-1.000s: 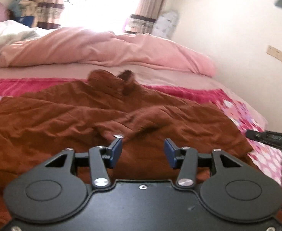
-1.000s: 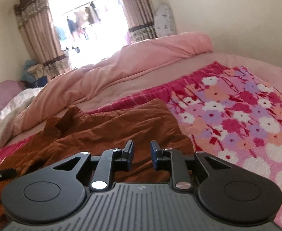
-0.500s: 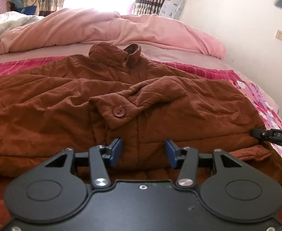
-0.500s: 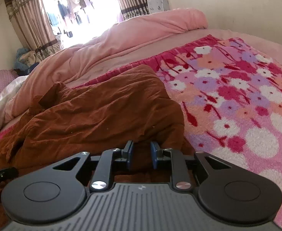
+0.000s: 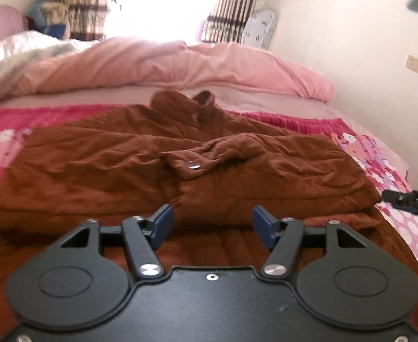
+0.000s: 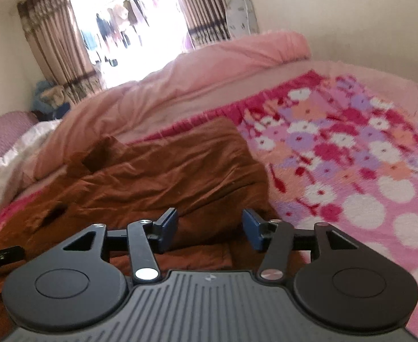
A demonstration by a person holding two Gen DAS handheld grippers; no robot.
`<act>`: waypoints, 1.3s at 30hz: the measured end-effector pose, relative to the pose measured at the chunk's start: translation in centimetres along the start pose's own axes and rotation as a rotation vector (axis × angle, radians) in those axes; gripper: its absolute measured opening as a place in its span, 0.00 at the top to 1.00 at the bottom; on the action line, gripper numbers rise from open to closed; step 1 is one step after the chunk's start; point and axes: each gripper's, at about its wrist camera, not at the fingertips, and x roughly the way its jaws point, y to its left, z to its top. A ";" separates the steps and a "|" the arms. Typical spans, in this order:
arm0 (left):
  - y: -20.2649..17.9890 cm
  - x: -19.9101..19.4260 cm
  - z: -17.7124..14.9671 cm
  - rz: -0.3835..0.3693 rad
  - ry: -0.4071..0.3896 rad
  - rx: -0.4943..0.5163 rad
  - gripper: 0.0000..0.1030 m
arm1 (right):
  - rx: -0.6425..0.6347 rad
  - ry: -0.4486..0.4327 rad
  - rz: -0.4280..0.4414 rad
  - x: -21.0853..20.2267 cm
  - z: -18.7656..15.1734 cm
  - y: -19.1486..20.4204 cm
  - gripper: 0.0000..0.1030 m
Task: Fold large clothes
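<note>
Both grippers' jaws have sprung wider (opening) — brown coat (image 5: 100, 168) unheld.

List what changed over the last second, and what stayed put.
Both the left tongs and right tongs opened wider and are still opening, nothing pinched between the pads. The rust-brown padded jacket stays spread on the floral pink blanket.

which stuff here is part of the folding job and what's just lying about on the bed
Part of the job:
- brown coat
- left gripper, jaws opening, nothing pinched
- right gripper, jaws opening, nothing pinched

Just lying about:
- pink duvet
- floral blanket
- white bedding
- curtains
</note>
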 end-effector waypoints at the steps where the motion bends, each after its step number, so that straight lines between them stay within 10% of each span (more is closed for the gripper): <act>1: 0.6 -1.4 -0.5 0.011 -0.007 -0.004 0.38 | -0.001 -0.006 0.003 -0.9 0.0 -0.2 0.38; 18: 13.2 -18.8 -13.0 0.299 -0.013 -0.291 0.36 | 0.188 0.081 -0.008 -12.4 -8.3 -9.6 0.35; 29: 16.0 -20.2 -18.1 0.196 0.001 -0.605 0.35 | 0.275 0.081 0.085 -13.8 -11.7 -10.0 0.35; 39: 16.6 -19.6 -18.2 0.123 -0.048 -0.677 0.33 | 0.310 0.084 0.119 -13.2 -11.9 -9.9 0.33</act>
